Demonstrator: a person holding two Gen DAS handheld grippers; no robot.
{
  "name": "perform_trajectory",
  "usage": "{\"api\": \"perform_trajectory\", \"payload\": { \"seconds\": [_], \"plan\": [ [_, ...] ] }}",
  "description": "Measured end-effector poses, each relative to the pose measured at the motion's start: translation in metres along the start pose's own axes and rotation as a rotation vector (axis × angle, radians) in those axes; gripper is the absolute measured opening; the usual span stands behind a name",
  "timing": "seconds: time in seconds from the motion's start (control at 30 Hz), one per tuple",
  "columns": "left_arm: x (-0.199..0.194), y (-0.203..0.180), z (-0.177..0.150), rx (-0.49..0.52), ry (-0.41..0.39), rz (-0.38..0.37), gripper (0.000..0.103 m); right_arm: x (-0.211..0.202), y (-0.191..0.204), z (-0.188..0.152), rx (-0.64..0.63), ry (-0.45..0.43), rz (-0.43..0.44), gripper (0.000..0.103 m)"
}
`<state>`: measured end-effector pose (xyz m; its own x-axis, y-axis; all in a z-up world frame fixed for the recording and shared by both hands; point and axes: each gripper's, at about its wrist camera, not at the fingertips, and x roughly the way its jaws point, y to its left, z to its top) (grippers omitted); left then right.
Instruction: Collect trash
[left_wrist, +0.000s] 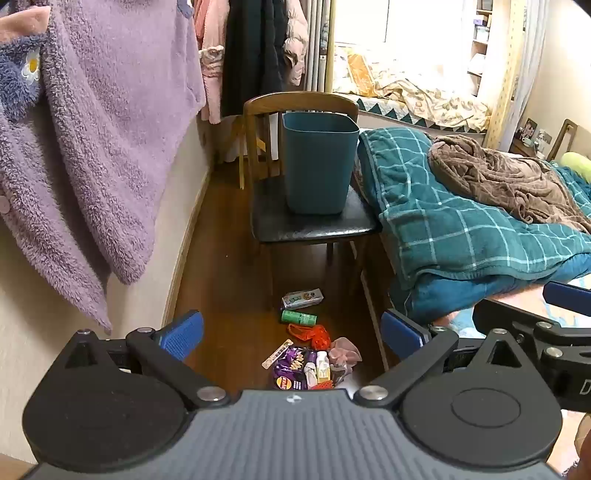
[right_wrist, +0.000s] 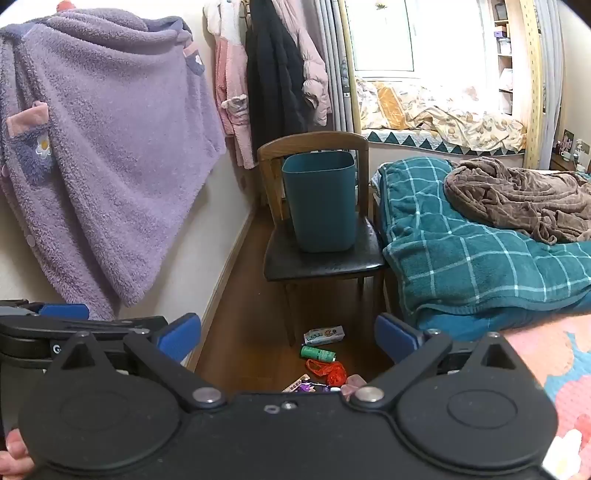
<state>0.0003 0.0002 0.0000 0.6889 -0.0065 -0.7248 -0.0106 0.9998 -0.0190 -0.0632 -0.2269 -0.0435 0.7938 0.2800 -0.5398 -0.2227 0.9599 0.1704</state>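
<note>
Trash lies scattered on the wooden floor: a small white box (left_wrist: 302, 298), a green tube (left_wrist: 298, 318), an orange net bag (left_wrist: 314, 334), a purple snack wrapper (left_wrist: 290, 369) and a small white bottle (left_wrist: 322, 365). A teal bin (left_wrist: 317, 162) stands on a chair's black seat (left_wrist: 314, 225) beyond the litter. My left gripper (left_wrist: 291, 332) hangs open above the pile with nothing between its blue pads. My right gripper (right_wrist: 288, 336) is open too, empty, higher over the same box (right_wrist: 324, 335) and tube (right_wrist: 317, 353). The bin (right_wrist: 321, 201) shows in this view as well.
A purple fleece robe (left_wrist: 92, 140) hangs on the left wall beside other coats (left_wrist: 255, 55). A bed with a teal checked blanket (left_wrist: 461, 221) and a brown throw (left_wrist: 517, 184) fills the right. The right gripper's body (left_wrist: 535, 339) shows at right in the left wrist view.
</note>
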Motion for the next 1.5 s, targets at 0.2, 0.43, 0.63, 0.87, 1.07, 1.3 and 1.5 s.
{"api": "perform_trajectory", "payload": {
  "seconds": [0.2, 0.43, 0.63, 0.87, 1.07, 1.3, 1.5],
  "plan": [
    [-0.001, 0.0, 0.0, -0.003, -0.012, -0.004, 0.103, -0.001, 0.002, 0.0, -0.008, -0.001, -0.006, 0.101],
    [-0.006, -0.002, 0.005, 0.0, -0.024, -0.012, 0.103, -0.001, 0.001, -0.002, -0.009, -0.005, -0.01, 0.101],
    [-0.006, 0.002, 0.006, -0.003, -0.031, -0.013, 0.103, -0.002, 0.005, 0.0, -0.018, -0.006, -0.01, 0.101],
    [-0.004, 0.005, 0.005, -0.007, -0.021, -0.022, 0.103, -0.002, 0.006, 0.0, -0.019, -0.005, -0.013, 0.101],
    [-0.004, 0.007, 0.006, -0.007, -0.019, -0.019, 0.103, -0.004, 0.006, 0.001, -0.021, -0.008, -0.015, 0.101],
    [-0.003, 0.008, 0.006, -0.011, -0.016, -0.01, 0.103, -0.005, 0.006, 0.001, -0.021, -0.008, -0.016, 0.101],
    [-0.004, 0.006, 0.005, -0.009, -0.019, -0.005, 0.103, -0.005, 0.006, 0.001, -0.021, -0.008, -0.017, 0.101]
  ]
}}
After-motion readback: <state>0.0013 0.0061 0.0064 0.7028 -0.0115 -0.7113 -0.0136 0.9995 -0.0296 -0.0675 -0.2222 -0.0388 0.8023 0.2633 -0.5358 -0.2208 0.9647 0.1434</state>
